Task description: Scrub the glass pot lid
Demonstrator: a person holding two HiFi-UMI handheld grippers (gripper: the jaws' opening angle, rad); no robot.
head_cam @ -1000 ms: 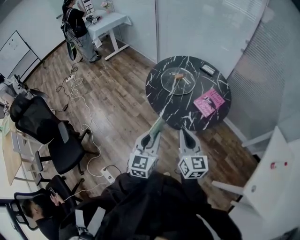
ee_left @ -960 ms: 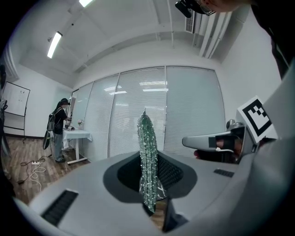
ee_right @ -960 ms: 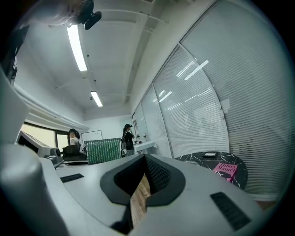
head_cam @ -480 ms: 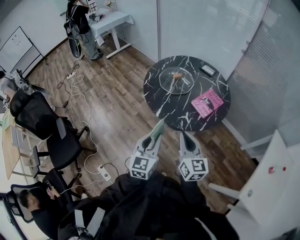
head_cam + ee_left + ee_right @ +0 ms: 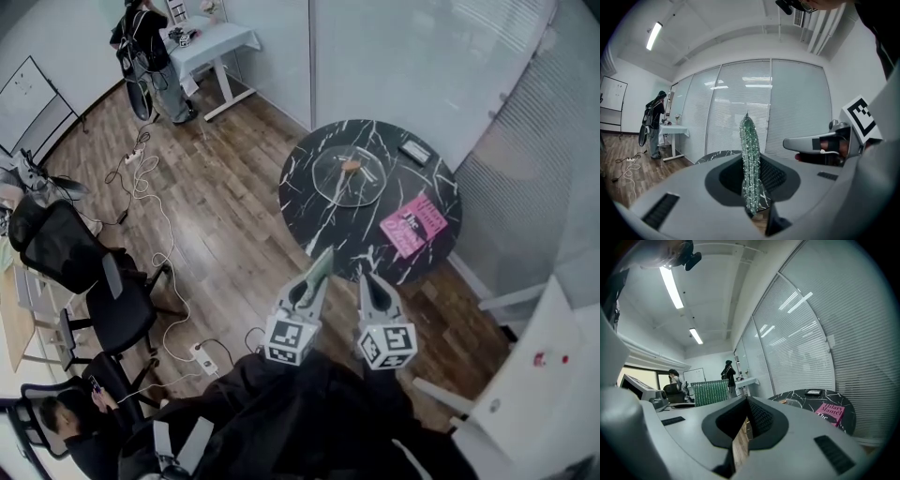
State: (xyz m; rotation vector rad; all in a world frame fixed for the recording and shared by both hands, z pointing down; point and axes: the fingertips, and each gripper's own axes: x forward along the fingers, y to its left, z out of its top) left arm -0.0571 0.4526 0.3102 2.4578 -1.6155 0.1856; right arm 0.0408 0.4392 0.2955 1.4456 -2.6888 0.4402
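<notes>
Your left tool (image 5: 310, 282) is clamped on a green glittery scrubbing sponge (image 5: 750, 161), which stands upright and edge-on between the jaws, its pointed top rising well above them. Your right tool (image 5: 369, 279) has its jaws drawn together with nothing between them; in the right gripper view only a thin sliver of the wood floor (image 5: 220, 211) shows below where they meet. You hold both tools side by side, close to your body and over the floor, short of the round black marble table (image 5: 319, 202). The glass pot lid (image 5: 349, 178) lies flat on the far half of that table, its brown knob (image 5: 352, 165) pointing up, well apart from both tools. A pink book (image 5: 412, 223) lies on the table to the right of the lid, and a small dark flat item (image 5: 413, 151), too small to name, sits near the far edge. Beyond the table a person (image 5: 141, 52) stands beside a white desk (image 5: 211, 42), cables trail across the floor, and black office chairs (image 5: 80, 258) stand at the left.
</notes>
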